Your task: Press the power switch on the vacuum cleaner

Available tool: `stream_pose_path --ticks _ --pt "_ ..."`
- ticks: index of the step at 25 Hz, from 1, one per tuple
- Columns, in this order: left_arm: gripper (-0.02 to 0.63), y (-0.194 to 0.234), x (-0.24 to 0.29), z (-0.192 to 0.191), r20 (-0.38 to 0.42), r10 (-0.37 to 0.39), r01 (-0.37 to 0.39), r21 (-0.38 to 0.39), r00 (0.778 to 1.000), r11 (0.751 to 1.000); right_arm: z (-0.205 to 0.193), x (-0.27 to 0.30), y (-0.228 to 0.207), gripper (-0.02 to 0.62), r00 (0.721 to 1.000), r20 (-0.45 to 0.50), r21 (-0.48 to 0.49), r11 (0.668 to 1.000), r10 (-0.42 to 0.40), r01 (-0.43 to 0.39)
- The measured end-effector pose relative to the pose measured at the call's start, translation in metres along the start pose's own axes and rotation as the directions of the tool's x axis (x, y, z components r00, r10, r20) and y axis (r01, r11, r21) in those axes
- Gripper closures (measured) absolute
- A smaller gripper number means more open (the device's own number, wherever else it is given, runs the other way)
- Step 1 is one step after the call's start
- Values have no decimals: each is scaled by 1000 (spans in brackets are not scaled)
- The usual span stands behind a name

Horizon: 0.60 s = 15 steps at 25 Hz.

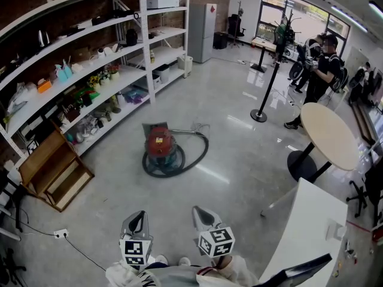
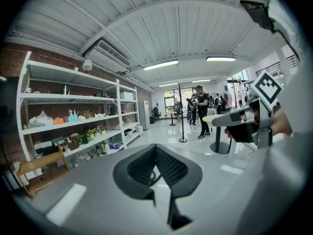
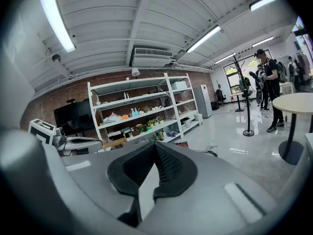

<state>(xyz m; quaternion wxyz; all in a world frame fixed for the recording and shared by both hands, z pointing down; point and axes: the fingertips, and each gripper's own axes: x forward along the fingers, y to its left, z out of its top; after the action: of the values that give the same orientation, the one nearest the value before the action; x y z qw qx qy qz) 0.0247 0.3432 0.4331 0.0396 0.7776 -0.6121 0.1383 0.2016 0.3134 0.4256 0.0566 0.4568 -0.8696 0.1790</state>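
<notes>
Several tiers of white shelving [image 1: 90, 64] at far left, crammed with bottles and small goods, print too small to read; found a wooden step stool [image 1: 52, 171] standing at its foot. Held the left gripper [image 1: 137, 219] low at the bottom edge, jaws pressed together on nothing. Spotted the vacuum cleaner [image 1: 160, 143], red on a teal base, on the glossy floor [image 1: 239, 160] well ahead of both grippers, ringed by its own dark hose [image 1: 200, 153]; only floor between. Held the right gripper [image 1: 203, 215] just beside the left, likewise closed and empty. Made out square black-and-white markers on both cubes [image 1: 135, 251], no lettering. Saw a black stanchion post [image 1: 264, 91], a standing person in black [image 1: 320, 76] and a round pale table [image 1: 329, 136] at right.
</notes>
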Motion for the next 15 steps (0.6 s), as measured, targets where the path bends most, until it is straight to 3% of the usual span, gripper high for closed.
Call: stream_pose_path --ticks 15 --pt "606 -8 6 11 17 7 -8 18 1000 1000 5 -2 -15 595 1000 17 14 1000 -5 5"
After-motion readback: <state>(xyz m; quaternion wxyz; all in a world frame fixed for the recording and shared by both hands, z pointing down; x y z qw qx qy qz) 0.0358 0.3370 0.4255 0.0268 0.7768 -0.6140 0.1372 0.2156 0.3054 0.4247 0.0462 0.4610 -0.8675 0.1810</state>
